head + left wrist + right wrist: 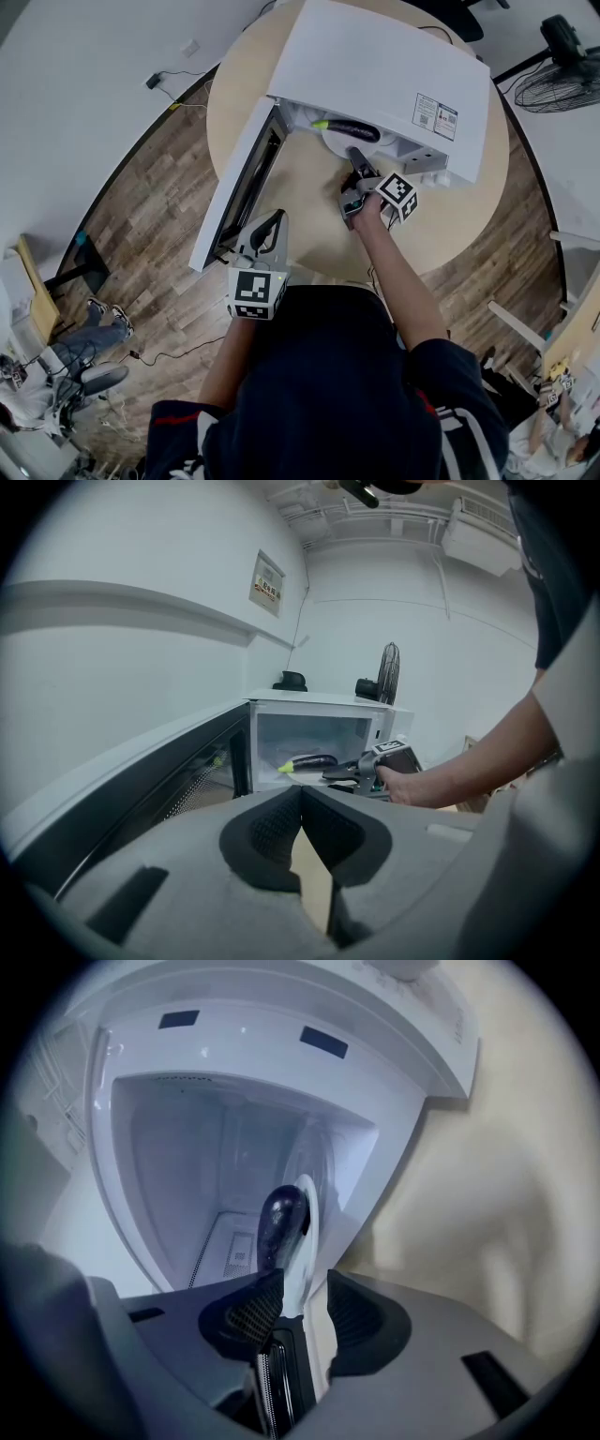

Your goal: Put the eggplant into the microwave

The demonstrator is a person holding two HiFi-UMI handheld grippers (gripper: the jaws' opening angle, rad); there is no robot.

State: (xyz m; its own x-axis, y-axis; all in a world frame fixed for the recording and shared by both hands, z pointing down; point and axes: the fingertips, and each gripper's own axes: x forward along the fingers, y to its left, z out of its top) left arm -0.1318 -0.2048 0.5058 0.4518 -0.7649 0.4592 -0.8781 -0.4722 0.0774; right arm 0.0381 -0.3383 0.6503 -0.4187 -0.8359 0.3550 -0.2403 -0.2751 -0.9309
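The right gripper (354,159) reaches into the mouth of the microwave (375,66). Its jaws stand a little apart, and the near rim of a white plate (308,1206) runs up between them. The right gripper view (305,1302) shows a slim gap on one side of that rim, so the jaws are not pinched tight on it. The left gripper (277,219) hangs back, near the person and over the near left part of the round table (309,202). Its pads meet at the tips with nothing between them (302,794).

The eggplant (352,131) lies on the plate (333,146) inside the microwave cavity, just past the right gripper's tips. It is dark purple, lying left to right, with its yellow-green stem end at the left. From the left gripper view it shows low in the open cavity (314,760), with the right hand (405,785) just to its right. In the right gripper view its rounded dark end (281,1222) sits straight beyond the jaws.

The microwave door (234,187) swings wide open to the left, its dark window facing the left gripper. A fan (553,84) stands on the floor at the far right.
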